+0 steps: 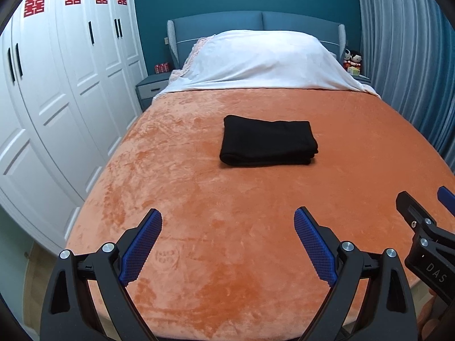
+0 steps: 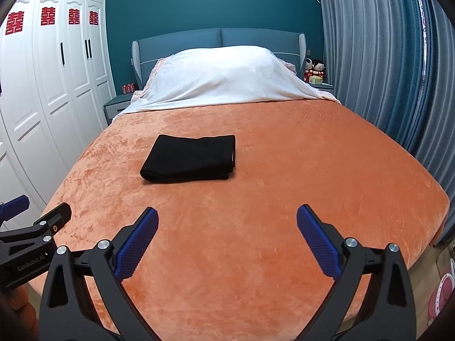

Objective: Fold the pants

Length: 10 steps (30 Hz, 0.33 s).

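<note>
Black pants lie folded into a compact rectangle in the middle of the orange bedspread; they also show in the right wrist view. My left gripper is open and empty, held above the foot of the bed, well short of the pants. My right gripper is open and empty too, beside the left one. The right gripper's fingers show at the right edge of the left wrist view. The left gripper's fingers show at the left edge of the right wrist view.
A white blanket covers the pillows by the blue headboard. White wardrobes stand along the left. Grey-blue curtains hang on the right. Nightstands flank the bed, with dolls on the right one.
</note>
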Available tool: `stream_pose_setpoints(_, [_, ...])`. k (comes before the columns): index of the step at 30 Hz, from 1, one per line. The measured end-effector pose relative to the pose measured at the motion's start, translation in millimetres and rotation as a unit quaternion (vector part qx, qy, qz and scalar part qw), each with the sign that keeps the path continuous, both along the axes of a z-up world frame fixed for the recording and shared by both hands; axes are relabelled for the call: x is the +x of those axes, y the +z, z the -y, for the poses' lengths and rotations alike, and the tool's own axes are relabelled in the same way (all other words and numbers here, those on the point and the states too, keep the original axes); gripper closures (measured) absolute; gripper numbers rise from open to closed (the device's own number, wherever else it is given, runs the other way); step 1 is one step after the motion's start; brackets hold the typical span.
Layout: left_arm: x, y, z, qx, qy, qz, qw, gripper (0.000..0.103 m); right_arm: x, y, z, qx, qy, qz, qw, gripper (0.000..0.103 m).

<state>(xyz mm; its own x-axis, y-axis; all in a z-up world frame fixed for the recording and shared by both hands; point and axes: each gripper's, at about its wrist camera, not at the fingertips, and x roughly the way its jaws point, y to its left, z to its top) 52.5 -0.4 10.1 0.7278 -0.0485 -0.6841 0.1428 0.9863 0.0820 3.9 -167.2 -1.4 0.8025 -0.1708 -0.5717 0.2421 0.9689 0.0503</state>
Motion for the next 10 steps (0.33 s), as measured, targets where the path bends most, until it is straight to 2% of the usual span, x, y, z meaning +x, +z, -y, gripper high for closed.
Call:
stream_pose_setpoints(5, [1,-7,-2,0.015,0.019,-0.015,0.9996,0.011,-1,-1,0,-0.003,0.002,-0.004,1.0,0.007])
stream_pose_setpoints(10, [-3,-13,0,0.029,0.02,-0.012,0.9993,0.011,-3,-3,1,-0.001,0.004,-0.009,1.0,0.007])
